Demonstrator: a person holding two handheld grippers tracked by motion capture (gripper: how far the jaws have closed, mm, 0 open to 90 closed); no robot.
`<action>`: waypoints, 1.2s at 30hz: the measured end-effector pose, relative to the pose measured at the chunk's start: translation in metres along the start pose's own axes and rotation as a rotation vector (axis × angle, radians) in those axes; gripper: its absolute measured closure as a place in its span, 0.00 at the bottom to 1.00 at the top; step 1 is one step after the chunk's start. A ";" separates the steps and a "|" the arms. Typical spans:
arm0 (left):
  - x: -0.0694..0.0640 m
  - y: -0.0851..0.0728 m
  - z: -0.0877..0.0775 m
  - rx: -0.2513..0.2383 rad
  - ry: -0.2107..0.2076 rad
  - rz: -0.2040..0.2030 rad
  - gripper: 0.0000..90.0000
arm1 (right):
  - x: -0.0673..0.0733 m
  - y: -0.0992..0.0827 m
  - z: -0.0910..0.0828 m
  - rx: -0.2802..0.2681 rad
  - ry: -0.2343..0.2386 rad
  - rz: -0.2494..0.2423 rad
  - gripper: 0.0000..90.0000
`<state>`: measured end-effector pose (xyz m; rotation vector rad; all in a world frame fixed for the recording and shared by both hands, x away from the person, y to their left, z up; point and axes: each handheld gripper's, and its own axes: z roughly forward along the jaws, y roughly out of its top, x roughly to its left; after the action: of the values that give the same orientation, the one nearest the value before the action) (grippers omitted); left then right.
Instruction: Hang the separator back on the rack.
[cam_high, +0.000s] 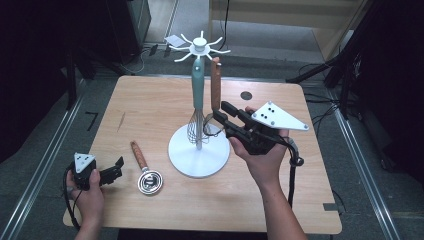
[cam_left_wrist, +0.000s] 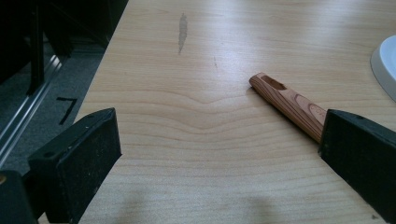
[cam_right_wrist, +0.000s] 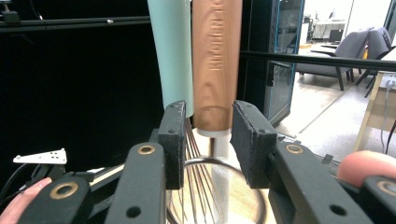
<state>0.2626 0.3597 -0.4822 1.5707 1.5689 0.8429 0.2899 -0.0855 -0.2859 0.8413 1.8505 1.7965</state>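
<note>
On the wooden table (cam_high: 150, 105) a white utensil stand (cam_high: 199, 150) is standing with a teal-handled whisk (cam_high: 198, 87) and a wooden-handled strainer (cam_high: 215, 85) hanging side by side from its top hooks. The right gripper (cam_high: 226, 116) is sitting at about four o'clock from the stand's pole, held in the person's right hand (cam_high: 265, 160), its jaws reaching toward the strainer's lower end. In the right gripper view the wooden handle is hanging between the two black pads (cam_right_wrist: 173, 135) with a narrow gap showing on each side, so the jaws are standing loose around it, not pressing; the strainer's wire rim and mesh are showing just below.

The left gripper (cam_high: 116, 169) is resting near the table's eight o'clock corner in the left hand (cam_high: 87, 195), its jaws spread wide with nothing between them. A second wooden-handled strainer (cam_high: 145, 170) is lying flat just beside it, at three o'clock from those jaws, handle pointing away toward eleven o'clock.
</note>
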 end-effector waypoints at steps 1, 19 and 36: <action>0.000 0.000 0.000 0.001 0.000 0.001 0.00 | 0.000 0.000 0.000 0.001 -0.001 -0.001 0.75; 0.000 0.000 0.000 0.001 0.000 0.002 0.00 | -0.007 0.009 0.000 0.003 -0.065 0.007 1.00; 0.000 0.000 0.000 0.001 0.001 0.002 0.00 | -0.019 0.025 0.021 -0.025 -0.117 -0.005 1.00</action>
<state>0.2624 0.3597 -0.4821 1.5735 1.5688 0.8439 0.3211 -0.0834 -0.2651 0.9120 1.7511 1.7259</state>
